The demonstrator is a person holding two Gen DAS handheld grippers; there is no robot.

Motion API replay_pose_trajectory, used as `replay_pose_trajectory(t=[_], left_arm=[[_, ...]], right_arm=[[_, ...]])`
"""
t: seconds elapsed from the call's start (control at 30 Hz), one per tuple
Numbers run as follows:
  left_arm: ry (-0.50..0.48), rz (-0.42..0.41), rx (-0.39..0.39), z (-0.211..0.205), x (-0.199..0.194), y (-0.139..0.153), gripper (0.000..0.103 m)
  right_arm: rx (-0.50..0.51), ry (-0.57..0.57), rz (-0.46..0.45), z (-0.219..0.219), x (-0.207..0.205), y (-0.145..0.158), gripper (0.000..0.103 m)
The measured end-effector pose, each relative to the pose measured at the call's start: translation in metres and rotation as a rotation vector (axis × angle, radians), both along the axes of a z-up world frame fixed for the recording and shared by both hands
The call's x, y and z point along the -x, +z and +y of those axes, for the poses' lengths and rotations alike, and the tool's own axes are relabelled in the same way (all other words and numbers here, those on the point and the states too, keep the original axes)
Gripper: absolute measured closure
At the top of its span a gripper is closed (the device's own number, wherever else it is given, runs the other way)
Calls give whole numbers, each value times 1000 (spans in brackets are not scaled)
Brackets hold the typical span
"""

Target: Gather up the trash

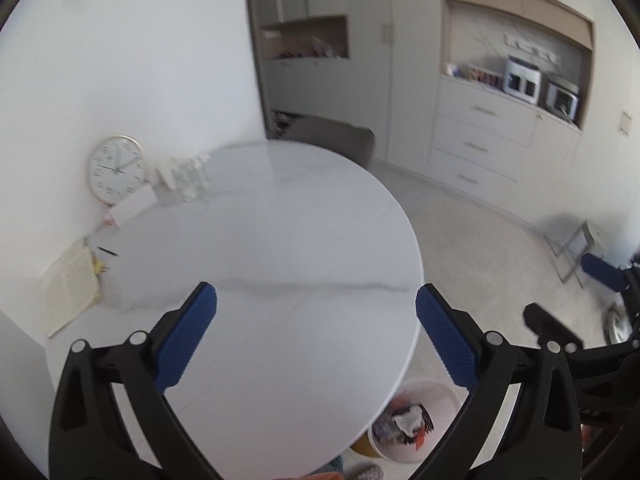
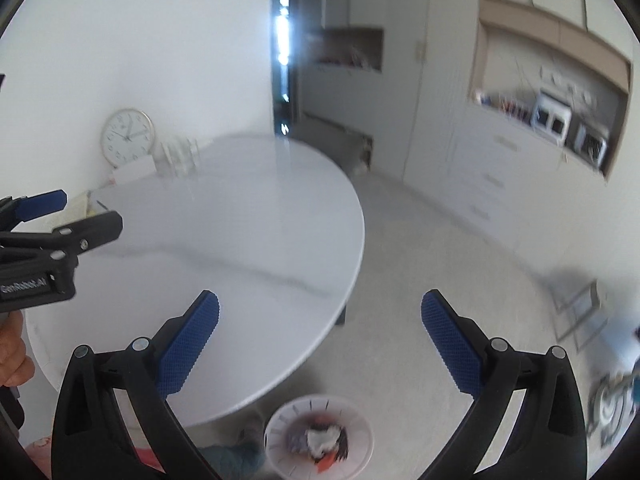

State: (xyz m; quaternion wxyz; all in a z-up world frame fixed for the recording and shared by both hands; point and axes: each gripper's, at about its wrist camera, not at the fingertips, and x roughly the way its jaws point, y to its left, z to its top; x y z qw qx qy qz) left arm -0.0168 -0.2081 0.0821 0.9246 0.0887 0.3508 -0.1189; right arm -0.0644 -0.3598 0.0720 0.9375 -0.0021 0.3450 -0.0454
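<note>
Left wrist view: looks from above the near edge of the round table (image 1: pixel 280 240), forward and down over its top, close.
Right wrist view: looks from beside the table's (image 2: pixel 240 220) right near edge, toward the same wall.
Shared: table, clock (image 1: pixel 117 169) (image 2: pixel 128 137), bin (image 1: pixel 412 420) (image 2: pixel 319 436) below the table edge.

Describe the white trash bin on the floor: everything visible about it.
The trash bin is a round, white, plastic-looking tub, upright and open-topped on the pale floor beside the round white table, partly under its edge. Inside lies mixed trash: crumpled white paper and dark and orange wrappers. Neither gripper touches it. Blur hides finer detail.
</note>
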Motion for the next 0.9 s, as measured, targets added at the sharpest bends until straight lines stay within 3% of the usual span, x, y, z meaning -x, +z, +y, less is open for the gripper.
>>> replay_pose_trajectory(t=[0.17,0.33,0.53,0.7,0.9], left_arm=[[157,-89,14,33,-3,45,7],[237,-120,-2,48,-6,55,7],[244,-45,-14,59,-17,38,7],[273,-24,-18,66,-23,26,7],[276,-23,-14,67,-29,22,7]], right_arm=[[64,63,-121,12,-15,58,2],[61,101,-167,22,-29,83,2],[0,154,-111,31,-46,61,2],[-27,175,-50,40,-58,38,2],[-51,171,-38,40,-64,33,2]])
